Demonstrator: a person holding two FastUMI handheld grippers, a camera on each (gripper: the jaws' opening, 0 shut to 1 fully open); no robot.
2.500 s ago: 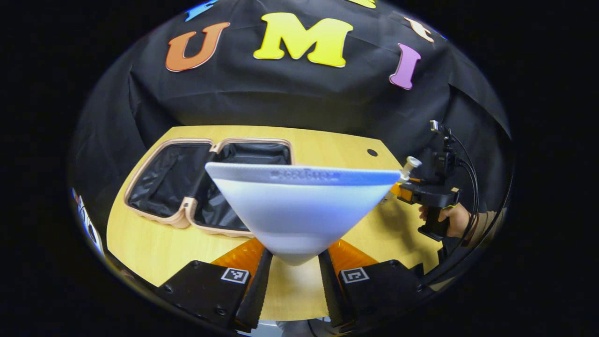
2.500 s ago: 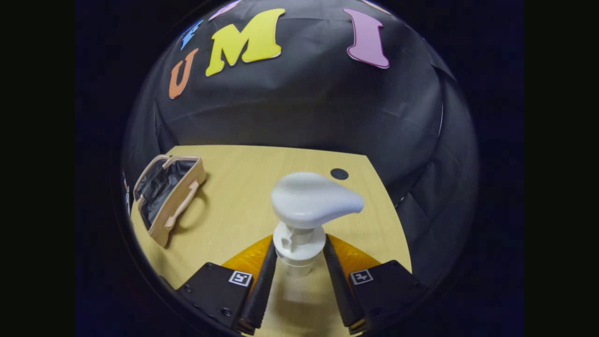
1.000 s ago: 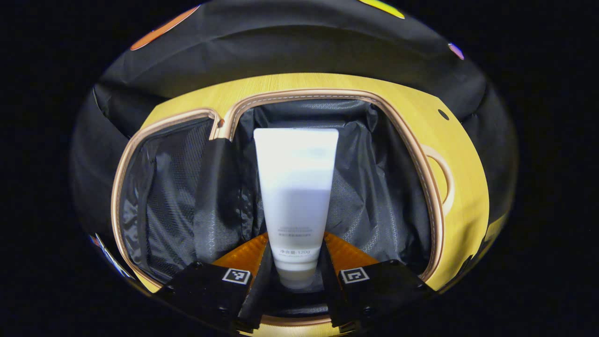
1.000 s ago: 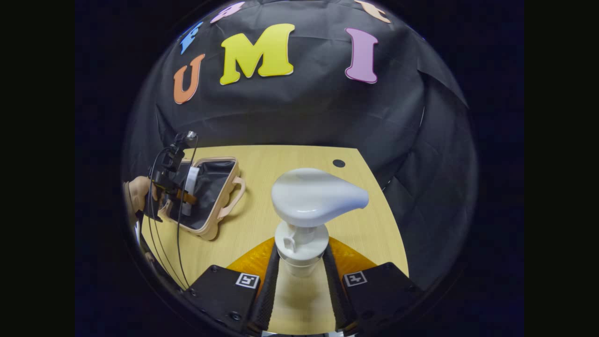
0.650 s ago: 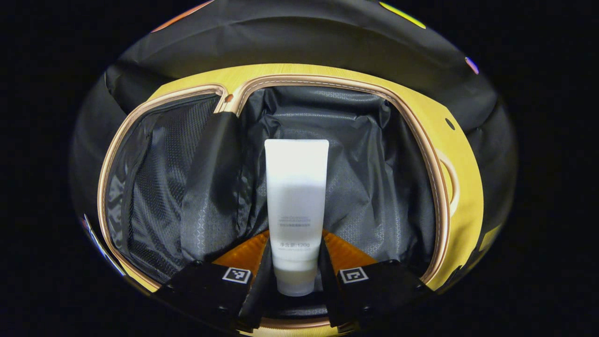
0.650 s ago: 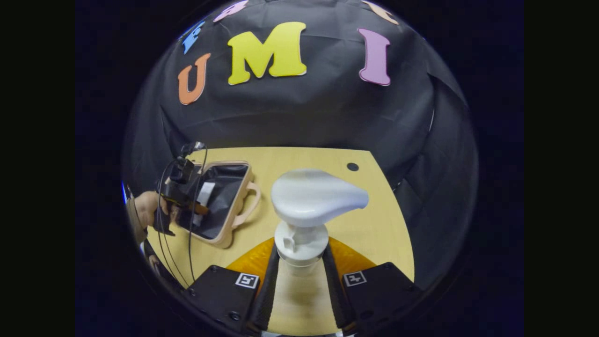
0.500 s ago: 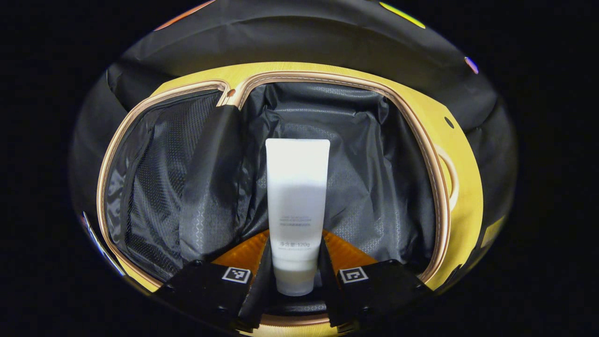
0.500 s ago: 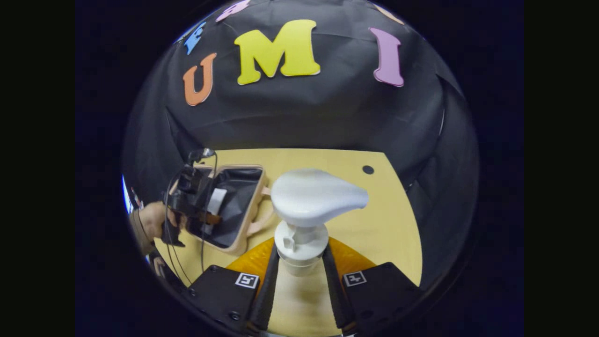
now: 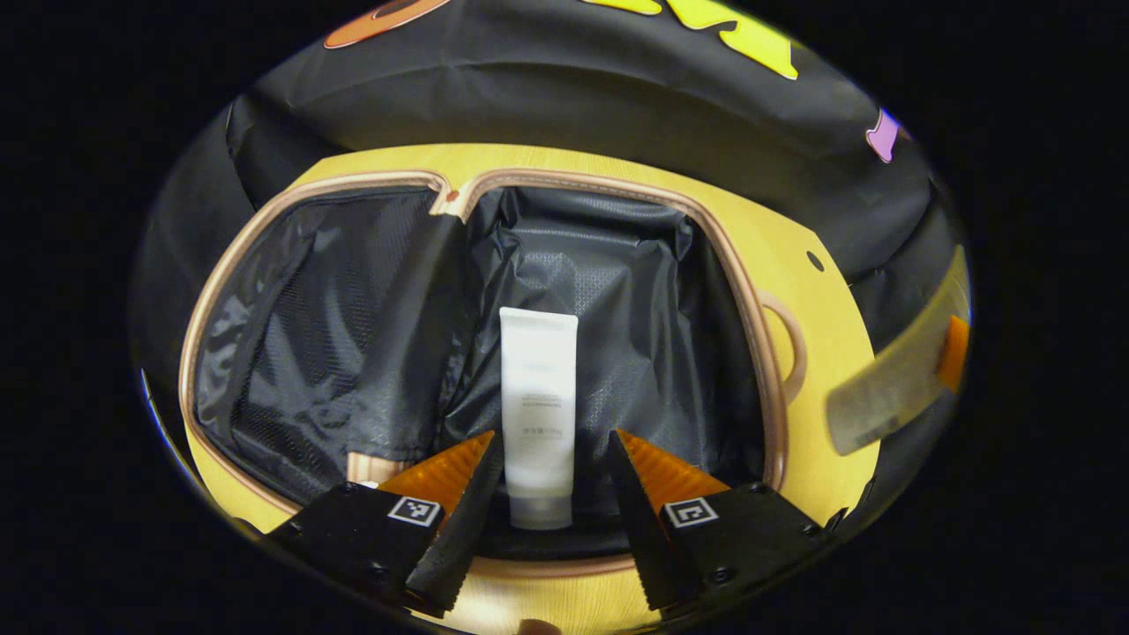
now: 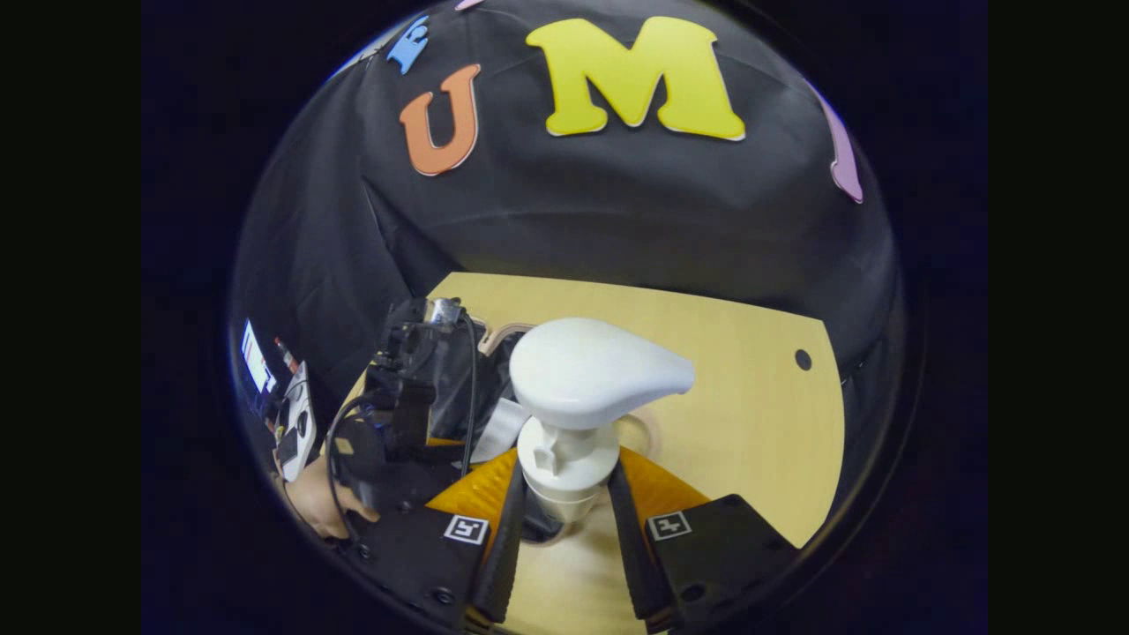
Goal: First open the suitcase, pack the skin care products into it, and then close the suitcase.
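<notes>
Tan-trimmed, black-lined suitcase (image 9: 766, 353) is lying open, white squeeze tube (image 9: 538, 414) inside (untouched), between the left gripper's (image 9: 547, 511) spread fingers; right gripper's (image 10: 564, 529) fingers are pinching a white pump bottle (image 10: 582, 397).

The suitcase (image 9: 776, 388) has a tan, peachy-beige trim, and its lining (image 9: 609, 291) is black with a faint diamond pattern. Center frame in the left gripper view, the tube (image 9: 538, 397) is plain white with small grey print. The pump bottle (image 10: 591, 379) top is white too. The table (image 10: 723, 388) is light yellow wood grain.
</notes>
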